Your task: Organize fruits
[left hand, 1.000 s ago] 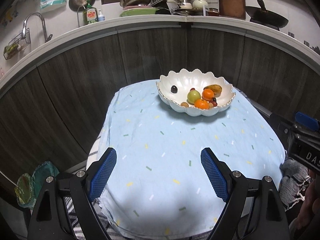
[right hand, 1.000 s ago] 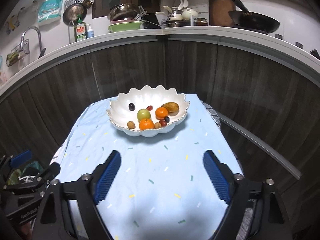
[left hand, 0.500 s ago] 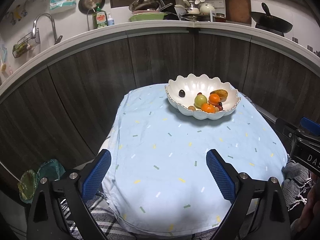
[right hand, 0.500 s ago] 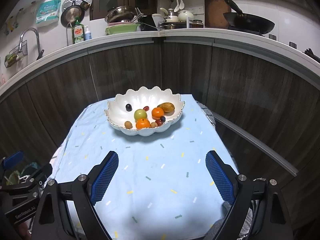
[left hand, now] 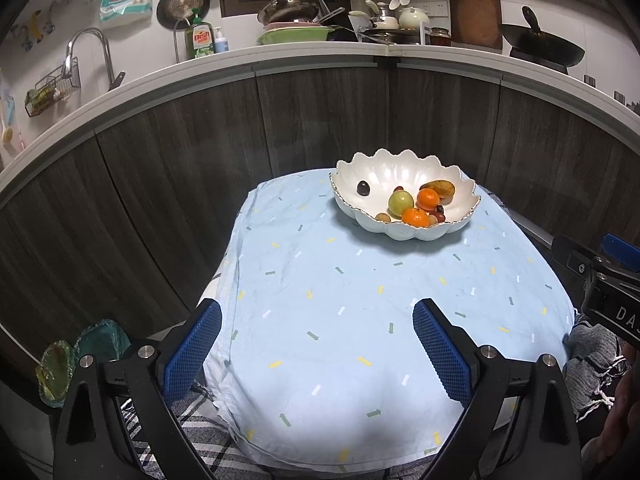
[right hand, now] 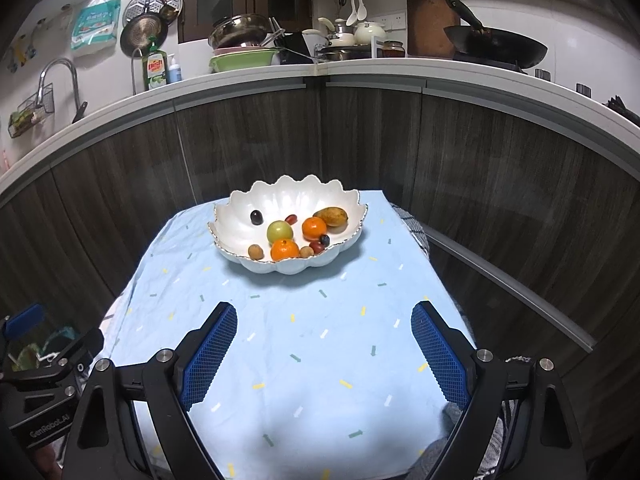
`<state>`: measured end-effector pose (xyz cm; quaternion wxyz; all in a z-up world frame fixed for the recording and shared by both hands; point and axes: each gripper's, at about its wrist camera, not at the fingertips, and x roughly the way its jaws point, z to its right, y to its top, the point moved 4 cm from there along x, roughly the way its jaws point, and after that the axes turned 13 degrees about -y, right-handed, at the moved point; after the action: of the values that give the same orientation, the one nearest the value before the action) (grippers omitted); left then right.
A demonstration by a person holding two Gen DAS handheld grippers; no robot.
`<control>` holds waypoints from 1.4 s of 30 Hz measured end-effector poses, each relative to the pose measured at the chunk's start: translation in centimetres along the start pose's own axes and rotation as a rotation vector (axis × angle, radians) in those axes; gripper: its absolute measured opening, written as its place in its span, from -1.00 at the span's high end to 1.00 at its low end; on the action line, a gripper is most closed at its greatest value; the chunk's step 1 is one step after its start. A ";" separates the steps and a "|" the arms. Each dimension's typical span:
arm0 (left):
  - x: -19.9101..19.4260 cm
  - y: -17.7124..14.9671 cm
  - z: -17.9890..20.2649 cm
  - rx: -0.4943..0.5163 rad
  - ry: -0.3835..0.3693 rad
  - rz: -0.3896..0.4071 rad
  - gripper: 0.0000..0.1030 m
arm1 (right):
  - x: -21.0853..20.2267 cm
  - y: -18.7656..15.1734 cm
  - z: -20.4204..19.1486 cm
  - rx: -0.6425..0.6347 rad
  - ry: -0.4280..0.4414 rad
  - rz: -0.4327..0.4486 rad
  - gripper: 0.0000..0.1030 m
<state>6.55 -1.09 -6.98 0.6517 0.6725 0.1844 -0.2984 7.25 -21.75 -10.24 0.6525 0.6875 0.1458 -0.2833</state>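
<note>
Left gripper (left hand: pixel 316 332) jaws just opened wider, nothing between them; right gripper (right hand: pixel 324 336) also spread and empty, both hanging over the near cloth (left hand: pixel 360 320). Reads as finished or not yet begun. Bowl (left hand: pixel 384 168) at the far end holds all the fruit: two oranges (left hand: pixel 415 217), one green apple (left hand: pixel 401 201), one mango (left hand: pixel 442 188), about six small fruits.

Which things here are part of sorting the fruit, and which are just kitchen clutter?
Part of the job:
- white scalloped bowl
- two oranges
- green apple
- mango
- dark grape
- left gripper, open
- right gripper, open

Just lying about:
- blue tablecloth
- wok
- dish soap bottle
- cutting board
- faucet
</note>
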 end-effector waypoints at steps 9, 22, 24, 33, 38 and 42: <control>0.1 0.0 0.1 -0.002 -0.001 -0.003 -0.90 | 0.0 0.0 0.0 0.001 0.000 0.001 -0.74; -0.2 0.2 0.0 -0.003 0.002 0.007 -0.90 | 0.0 0.0 0.0 0.002 0.001 0.003 -0.74; -0.1 0.1 -0.1 -0.005 0.005 0.005 -0.90 | 0.0 0.1 0.0 0.001 0.002 0.002 -0.74; 0.0 0.0 0.0 -0.009 0.007 -0.005 -0.90 | -0.1 0.2 0.0 0.003 0.001 0.003 -0.74; 0.0 0.0 0.0 -0.012 0.004 -0.011 -0.93 | -0.1 0.1 0.0 0.004 0.001 0.003 -0.74; 0.1 0.0 0.0 -0.013 0.002 -0.014 -0.95 | -0.1 0.1 0.0 0.006 0.000 0.003 -0.74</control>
<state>6.58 -1.10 -7.06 0.6537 0.6674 0.1914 -0.3011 7.26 -21.72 -10.10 0.6509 0.6896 0.1442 -0.2827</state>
